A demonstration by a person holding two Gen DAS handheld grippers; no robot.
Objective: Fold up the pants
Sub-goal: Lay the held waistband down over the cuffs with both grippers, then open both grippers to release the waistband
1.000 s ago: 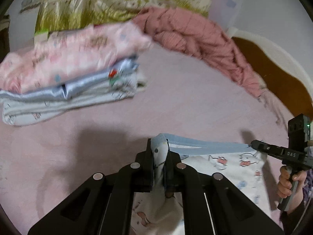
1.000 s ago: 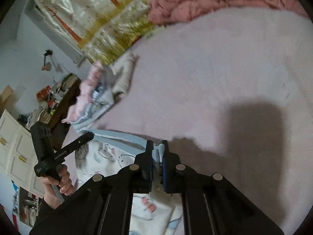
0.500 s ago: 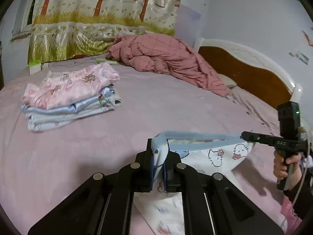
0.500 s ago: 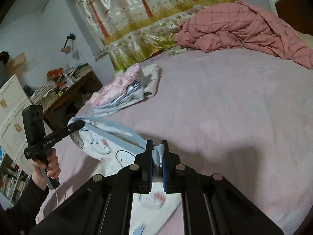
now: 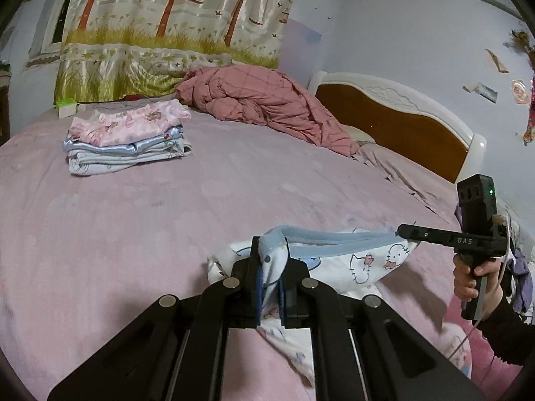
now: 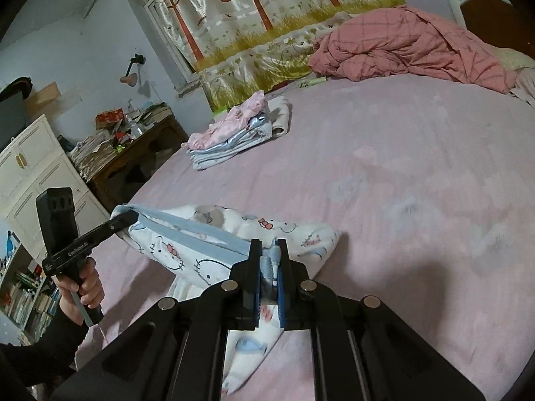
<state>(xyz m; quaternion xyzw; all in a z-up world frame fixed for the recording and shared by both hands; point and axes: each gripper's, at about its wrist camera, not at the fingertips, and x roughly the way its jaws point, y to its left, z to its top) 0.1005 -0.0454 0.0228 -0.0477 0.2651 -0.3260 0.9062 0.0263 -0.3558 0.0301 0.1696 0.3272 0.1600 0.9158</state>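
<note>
Up close, the left gripper (image 5: 271, 267) is clamped narrow on one end of the pale blue waistband (image 5: 337, 239) of the white cat-print pants (image 5: 364, 264), the cloth pinched between its blue pads (image 5: 259, 287). At the waistband's other end, the right gripper (image 6: 271, 260) pinches the bunched blue band in the same tight way. Between the two tools the waistband is stretched in a nearly straight line, raised off the pink bedsheet (image 5: 133, 234), while the rest of the pants sags below it, with part resting on the sheet. Farther across the bedsheet, well apart from the pants, sits a stack of folded clothes (image 5: 127, 140) topped by a pink garment. Beyond that stack, toward the wooden headboard (image 5: 394, 127), lies a crumpled pink checked quilt (image 5: 264, 100).
</note>
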